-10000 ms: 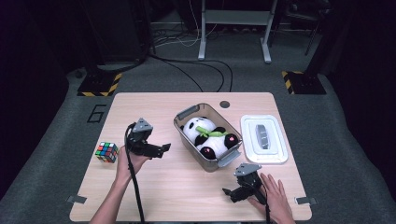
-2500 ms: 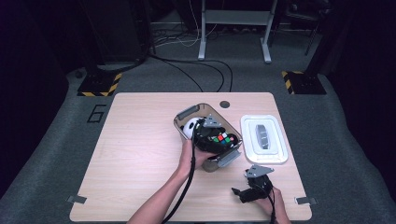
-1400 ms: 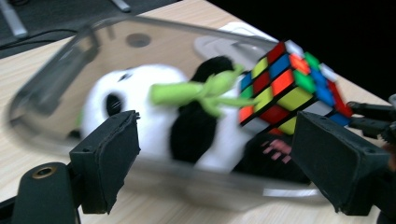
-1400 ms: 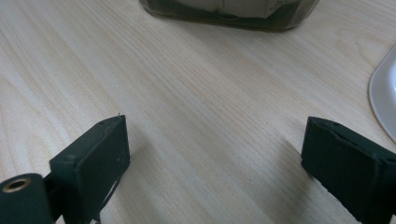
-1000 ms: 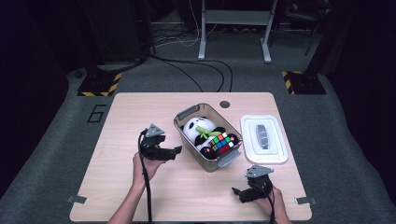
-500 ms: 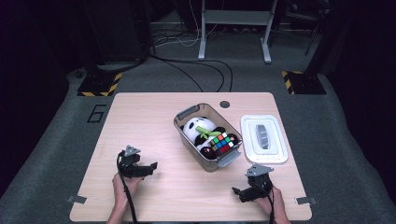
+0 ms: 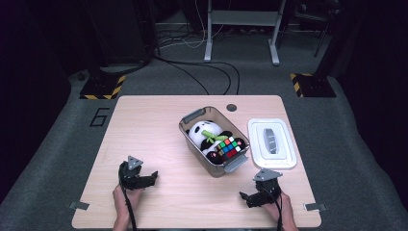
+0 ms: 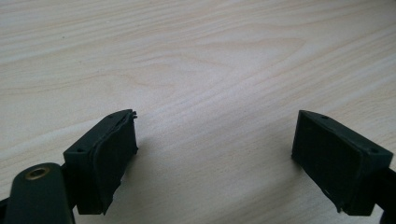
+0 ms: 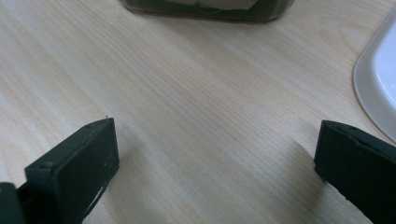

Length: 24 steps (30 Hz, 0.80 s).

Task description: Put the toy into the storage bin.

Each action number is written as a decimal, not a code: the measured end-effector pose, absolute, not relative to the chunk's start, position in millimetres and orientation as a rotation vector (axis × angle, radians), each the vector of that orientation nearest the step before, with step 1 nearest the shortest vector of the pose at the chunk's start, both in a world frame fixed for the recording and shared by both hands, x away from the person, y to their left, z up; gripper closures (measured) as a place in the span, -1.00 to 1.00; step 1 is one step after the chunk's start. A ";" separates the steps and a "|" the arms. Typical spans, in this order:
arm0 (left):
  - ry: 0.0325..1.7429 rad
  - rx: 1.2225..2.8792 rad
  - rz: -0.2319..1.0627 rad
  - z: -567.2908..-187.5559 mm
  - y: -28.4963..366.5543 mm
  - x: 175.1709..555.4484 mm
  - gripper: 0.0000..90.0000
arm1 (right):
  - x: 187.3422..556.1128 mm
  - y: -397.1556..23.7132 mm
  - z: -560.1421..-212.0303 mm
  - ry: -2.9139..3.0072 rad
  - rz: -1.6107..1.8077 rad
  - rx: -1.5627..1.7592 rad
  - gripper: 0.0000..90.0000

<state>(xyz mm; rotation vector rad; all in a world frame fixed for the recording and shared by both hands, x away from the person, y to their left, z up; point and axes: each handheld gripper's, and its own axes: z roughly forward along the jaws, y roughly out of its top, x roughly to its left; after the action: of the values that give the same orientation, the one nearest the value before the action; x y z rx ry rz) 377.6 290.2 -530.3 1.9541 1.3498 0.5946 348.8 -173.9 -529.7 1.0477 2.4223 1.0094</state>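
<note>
Since ten seconds ago, the puzzle cube (image 7: 229, 148) has left the table's (image 7: 159, 120) left side and now lies in the grey bin (image 7: 192, 117), on top of the panda plush (image 7: 202, 133). The left gripper (image 7: 152, 177), which hung beside the bin a second ago, has dropped toward the near edge and now rests low at about 7 o'clock on the table, held by the left hand (image 7: 126, 197). The right gripper (image 7: 244, 197) sits at about 5 o'clock as it did a second ago, in the right hand (image 7: 286, 211).

From above, the bin stands just right of the table's centre, turned at a slant, with the cube at its 4 o'clock end and the plush filling the rest. The white lid (image 7: 271, 143) lies flat at 3 o'clock of the bin, just beside it and apart from it.

The left gripper's (image 8: 215, 149) own view shows both black jaws spread wide with bare wood between them and nothing held. The right gripper's (image 9: 217, 151) view shows the same: jaws wide apart and empty over the wood, with the bin's (image 9: 205, 11) lower wall at 12 o'clock and the lid's (image 9: 376, 88) edge at 3 o'clock.
</note>
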 end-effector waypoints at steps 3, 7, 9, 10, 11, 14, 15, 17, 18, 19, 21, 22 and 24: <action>1.355 1.951 0.597 -530.3 289.6 377.6 -0.70 | 348.4 -173.5 -529.7 2.409 1.004 1.060 -1.00; 1.359 1.947 0.600 -530.4 289.1 377.6 -0.70 | 349.2 -174.1 -529.7 2.406 1.001 1.070 -1.00; 1.361 1.948 0.600 -530.3 289.0 377.7 -0.70 | 349.3 -174.4 -529.4 2.405 1.001 1.085 -1.00; 1.365 1.950 0.596 -529.9 288.9 377.8 -0.70 | 349.6 -174.7 -529.4 2.407 1.001 1.082 -1.00; 1.363 1.951 0.597 -529.9 288.9 378.2 -0.70 | 349.9 -174.8 -529.3 2.402 1.006 1.086 -0.99; 1.365 1.952 0.595 -529.8 288.8 378.1 -0.70 | 350.5 -174.6 -527.3 2.408 0.999 1.097 -1.00; 1.364 1.951 0.595 -529.8 288.8 378.1 -0.70 | 351.0 -174.4 -526.7 2.409 0.990 1.084 -1.00; 1.364 1.951 0.595 -529.8 288.8 378.1 -0.70 | 351.3 -173.7 -525.5 2.406 0.968 1.092 -1.00; 1.364 1.951 0.595 -529.8 288.8 378.1 -0.69 | 351.4 -174.1 -524.8 2.401 0.968 1.112 -1.00; 1.365 1.950 0.595 -529.8 288.7 378.0 -0.69 | 352.0 -175.6 -524.1 2.400 0.969 1.102 -1.00; 1.364 1.952 0.595 -529.8 288.8 378.0 -0.69 | 351.2 -179.5 -520.1 2.385 0.983 1.126 -1.00; 1.366 1.951 0.595 -529.8 288.7 377.9 -0.69 | 351.2 -181.7 -517.5 2.379 0.992 1.134 -1.00; 1.364 1.946 0.601 -530.1 288.5 378.0 -0.69 | 350.5 -184.9 -512.2 2.362 1.007 1.154 -1.00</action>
<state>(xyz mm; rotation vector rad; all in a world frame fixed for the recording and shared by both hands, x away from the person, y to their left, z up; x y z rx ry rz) 378.0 288.5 -530.1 1.9464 1.3644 0.6009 350.5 -184.9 -512.2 1.1543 2.3619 1.0070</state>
